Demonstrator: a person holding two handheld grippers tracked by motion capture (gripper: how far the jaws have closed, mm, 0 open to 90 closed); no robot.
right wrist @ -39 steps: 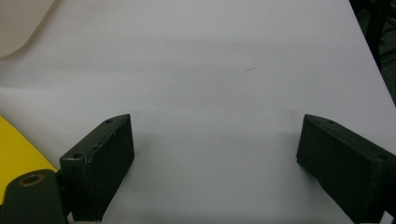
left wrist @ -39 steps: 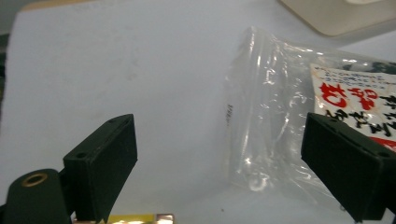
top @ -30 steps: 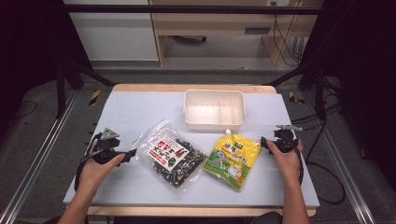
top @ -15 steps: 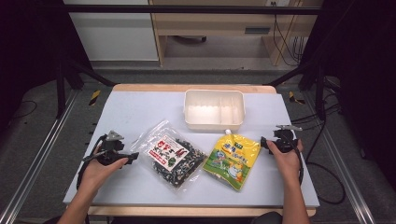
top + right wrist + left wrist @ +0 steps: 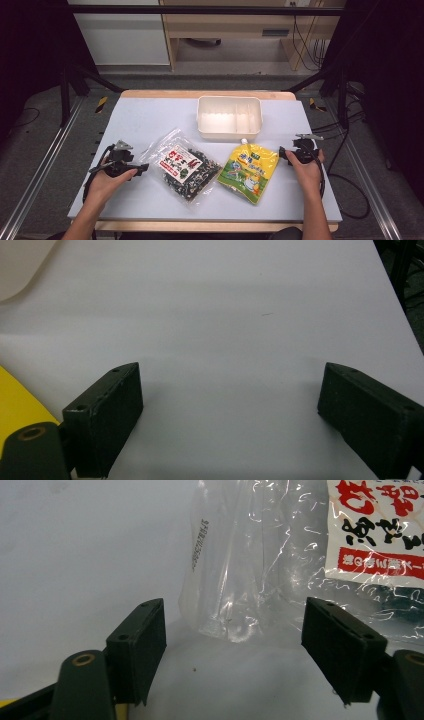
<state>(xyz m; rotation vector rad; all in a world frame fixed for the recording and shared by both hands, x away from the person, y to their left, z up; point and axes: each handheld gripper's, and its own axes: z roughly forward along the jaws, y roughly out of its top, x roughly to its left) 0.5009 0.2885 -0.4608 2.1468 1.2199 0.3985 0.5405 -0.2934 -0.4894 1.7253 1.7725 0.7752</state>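
White table (image 5: 150, 120), seaweed bag (image 5: 182, 166) lying diagonally, left gripper (image 5: 142, 168) apart, closing.

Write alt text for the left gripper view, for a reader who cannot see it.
The left gripper points at the clear edge of a plastic snack bag lying on a pale table. Its two black fingers stand apart and have just been closing; the bag's edge is just ahead of them, not yet pinched. A red-and-white label shows at upper right.

Seaweed bag (image 5: 184, 167): we see clear plastic, a red-and-white label, dark contents
Pouch (image 5: 248, 169): yellow and green
Tray (image 5: 229, 118): cream
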